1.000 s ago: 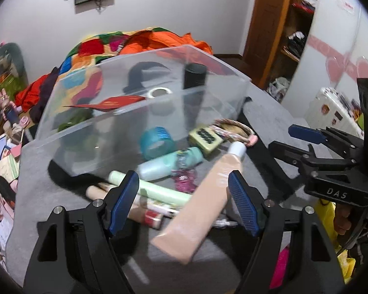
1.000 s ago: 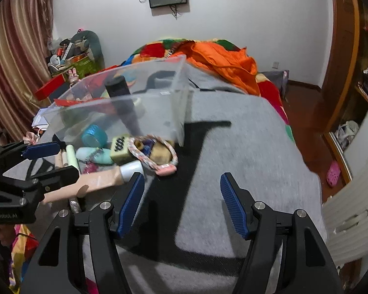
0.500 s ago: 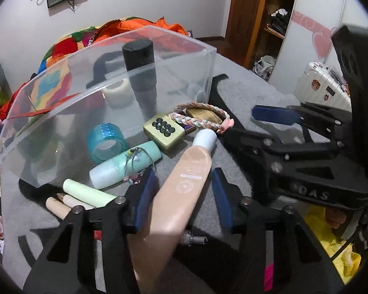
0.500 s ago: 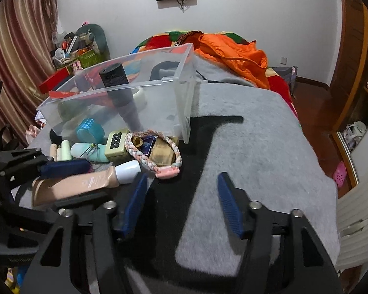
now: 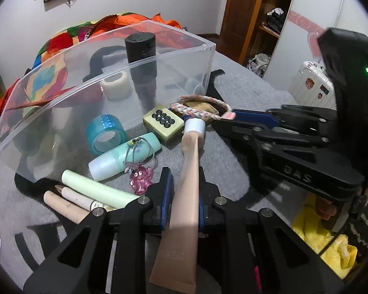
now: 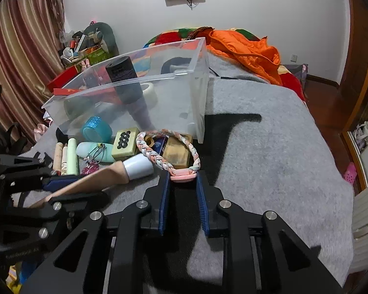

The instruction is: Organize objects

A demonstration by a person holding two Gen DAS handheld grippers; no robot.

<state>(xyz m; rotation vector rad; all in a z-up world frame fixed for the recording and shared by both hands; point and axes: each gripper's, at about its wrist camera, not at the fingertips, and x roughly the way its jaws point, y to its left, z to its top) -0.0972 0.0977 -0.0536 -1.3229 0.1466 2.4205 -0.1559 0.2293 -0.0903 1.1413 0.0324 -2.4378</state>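
Closing both jaws, my left gripper [image 5: 182, 191] clamped the beige tube [image 5: 187, 171], long axis pointing toward the clear bin [image 5: 159, 58], while my right gripper [image 6: 182, 183] pinched the braided band's [image 6: 184, 171] near end.

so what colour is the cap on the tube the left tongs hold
White, on a beige tube; the cap shows best in the right wrist view.

A beige squeeze tube [image 5: 187, 183] with a white cap [image 5: 194, 127] sits pinched between the left gripper's [image 5: 182, 196] jaws, cap pointing away. Ahead of the right gripper [image 6: 182, 186], a braided pastel headband [image 6: 169, 154] lies flat, its pink end between the jaws. A clear plastic bin [image 5: 110, 93] stands beyond.
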